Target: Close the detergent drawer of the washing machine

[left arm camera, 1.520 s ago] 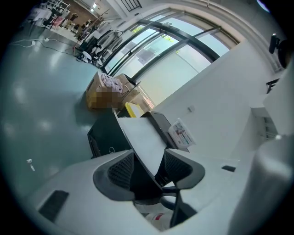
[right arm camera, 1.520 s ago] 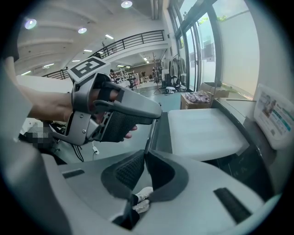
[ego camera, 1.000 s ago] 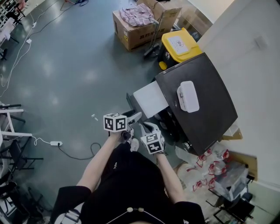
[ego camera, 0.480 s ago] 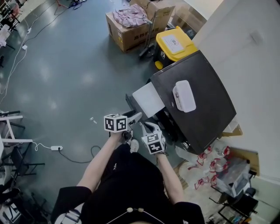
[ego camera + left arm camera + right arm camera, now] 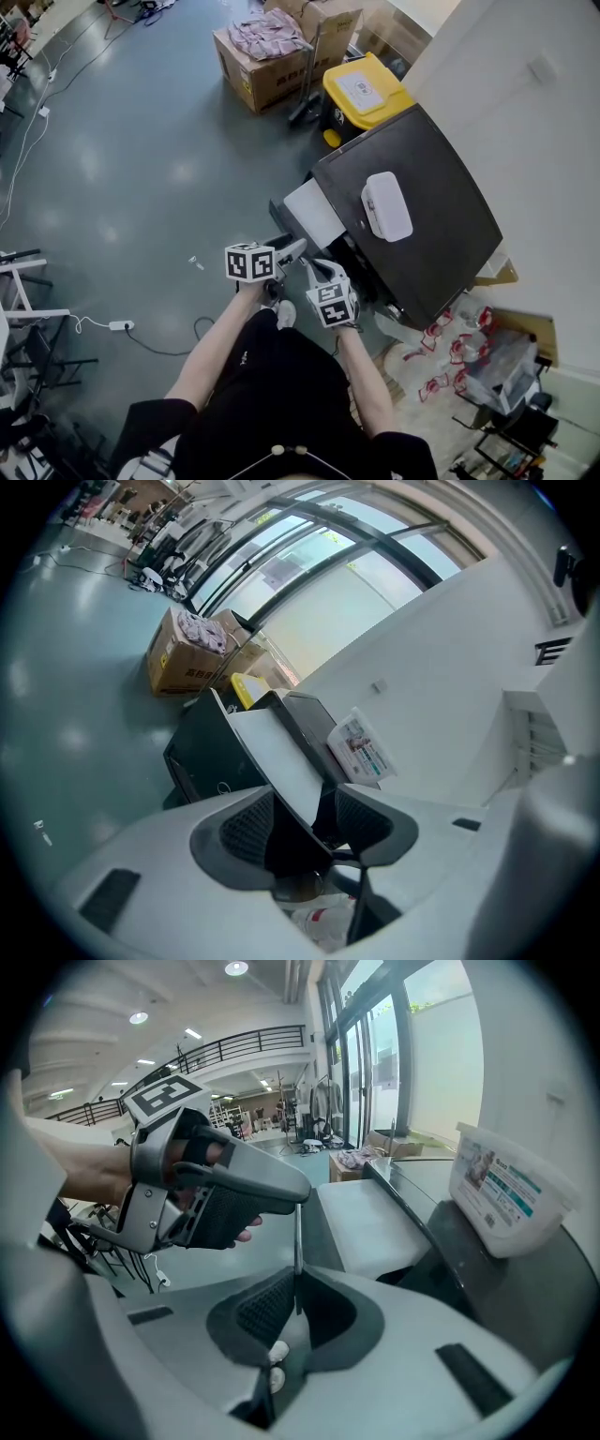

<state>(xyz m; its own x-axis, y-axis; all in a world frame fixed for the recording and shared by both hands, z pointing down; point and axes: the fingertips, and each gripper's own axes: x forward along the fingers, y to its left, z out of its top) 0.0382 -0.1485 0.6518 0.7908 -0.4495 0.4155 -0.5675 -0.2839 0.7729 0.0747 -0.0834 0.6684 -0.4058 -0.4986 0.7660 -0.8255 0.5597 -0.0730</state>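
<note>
The dark-topped washing machine [image 5: 441, 234] has its detergent drawer [image 5: 314, 214] standing out toward me, pale on top with a dark front panel. My left gripper [image 5: 298, 247] is at the panel's near corner. In the left gripper view that corner [image 5: 281, 789] runs in between the jaws of the left gripper [image 5: 302, 822]. My right gripper [image 5: 311, 270] sits just beside it. In the right gripper view the panel's thin edge [image 5: 298, 1241] stands between the nearly closed pads of the right gripper [image 5: 298, 1309], beside the drawer top [image 5: 370, 1222].
A white lidded tub [image 5: 386, 206] lies on the machine's top. A yellow-lidded bin [image 5: 361, 94] and a cardboard box of clothes [image 5: 267, 47] stand beyond the machine. Red-and-white bags [image 5: 459, 352] lie at the lower right. A power strip with its cable [image 5: 120, 325] is on the floor at left.
Both grippers and the drawer's front have moved toward the machine together. Less of the drawer sticks out now.
</note>
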